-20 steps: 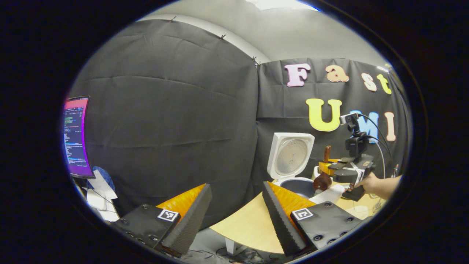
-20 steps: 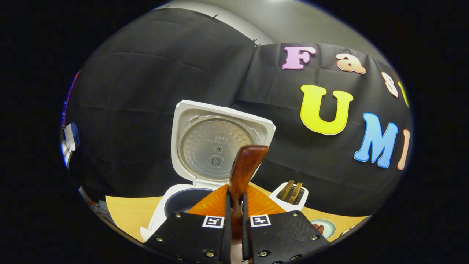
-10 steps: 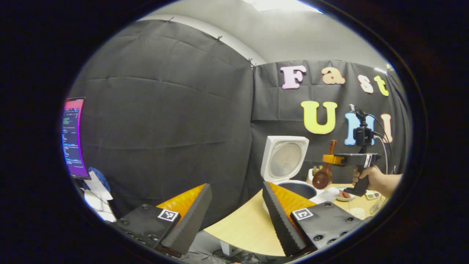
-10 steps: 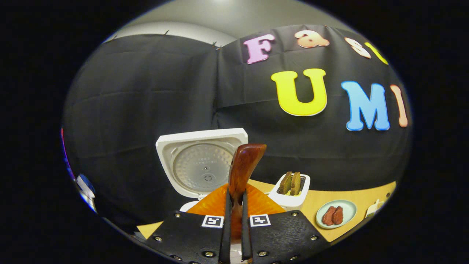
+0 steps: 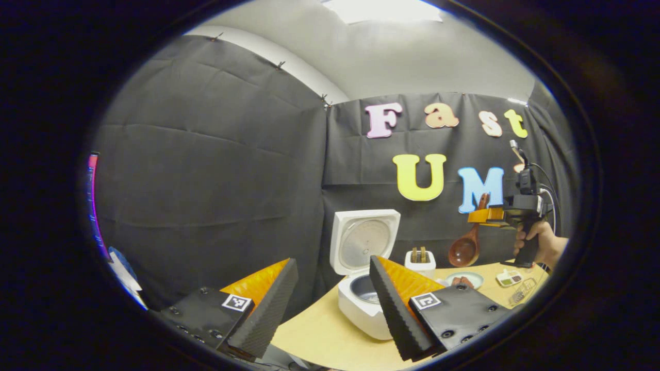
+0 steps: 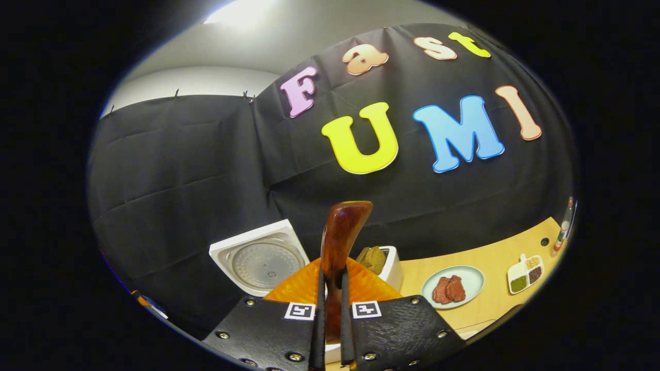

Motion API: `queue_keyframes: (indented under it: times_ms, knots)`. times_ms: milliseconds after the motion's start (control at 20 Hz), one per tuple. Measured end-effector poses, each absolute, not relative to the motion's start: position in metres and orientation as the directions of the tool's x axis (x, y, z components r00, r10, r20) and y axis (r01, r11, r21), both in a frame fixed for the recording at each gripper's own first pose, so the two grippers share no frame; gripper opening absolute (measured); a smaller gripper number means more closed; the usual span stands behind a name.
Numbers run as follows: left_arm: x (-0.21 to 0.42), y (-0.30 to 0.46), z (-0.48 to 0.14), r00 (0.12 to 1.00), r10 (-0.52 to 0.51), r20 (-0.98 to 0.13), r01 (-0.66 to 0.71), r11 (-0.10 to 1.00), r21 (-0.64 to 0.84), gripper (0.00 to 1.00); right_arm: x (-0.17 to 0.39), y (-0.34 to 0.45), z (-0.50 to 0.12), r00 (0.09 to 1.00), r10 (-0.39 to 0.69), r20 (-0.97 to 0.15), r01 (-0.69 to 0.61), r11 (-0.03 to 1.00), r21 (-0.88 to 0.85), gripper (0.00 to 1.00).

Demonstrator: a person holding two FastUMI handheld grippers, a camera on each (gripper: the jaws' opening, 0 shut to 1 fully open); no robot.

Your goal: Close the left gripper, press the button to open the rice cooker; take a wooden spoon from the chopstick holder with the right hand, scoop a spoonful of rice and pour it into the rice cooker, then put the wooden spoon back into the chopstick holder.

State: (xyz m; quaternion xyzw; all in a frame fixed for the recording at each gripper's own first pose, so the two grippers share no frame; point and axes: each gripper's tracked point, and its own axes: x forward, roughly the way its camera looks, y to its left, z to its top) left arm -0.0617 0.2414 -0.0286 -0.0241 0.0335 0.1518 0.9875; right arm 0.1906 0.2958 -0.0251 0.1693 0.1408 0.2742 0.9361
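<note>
Currently: right tongs [image 6: 330,330] pinching glossy wooden spoon [image 6: 337,247] handle, left tongs [image 5: 330,309] spread; white rice cooker [image 5: 361,288] lid up on pale wood worktop [image 5: 319,335].

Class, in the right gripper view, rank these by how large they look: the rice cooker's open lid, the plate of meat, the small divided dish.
Largest to smallest:
1. rice cooker's open lid
2. plate of meat
3. small divided dish
The fisheye shrinks things near the edge, so this is apparent size only.
</note>
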Motion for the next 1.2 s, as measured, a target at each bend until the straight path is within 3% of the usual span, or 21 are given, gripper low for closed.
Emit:
queue_keyframes:
  times_ms: [650, 1200]
  knots:
    - [-0.007, 0.148, 0.005, 0.983, 0.184, 0.0, -0.184, 0.98, -0.071, 0.96, 0.2, 0.08, -0.063, 0.929, 0.28, -0.242, -0.182, 0.915, 0.361, 0.12]
    - [0.013, 0.081, 0.018, 0.994, 0.109, -0.003, -0.109, 0.994, -0.026, 0.96, 0.182, -0.054, -0.154, 0.926, 0.068, -0.371, 0.037, 0.962, 0.269, 0.12]
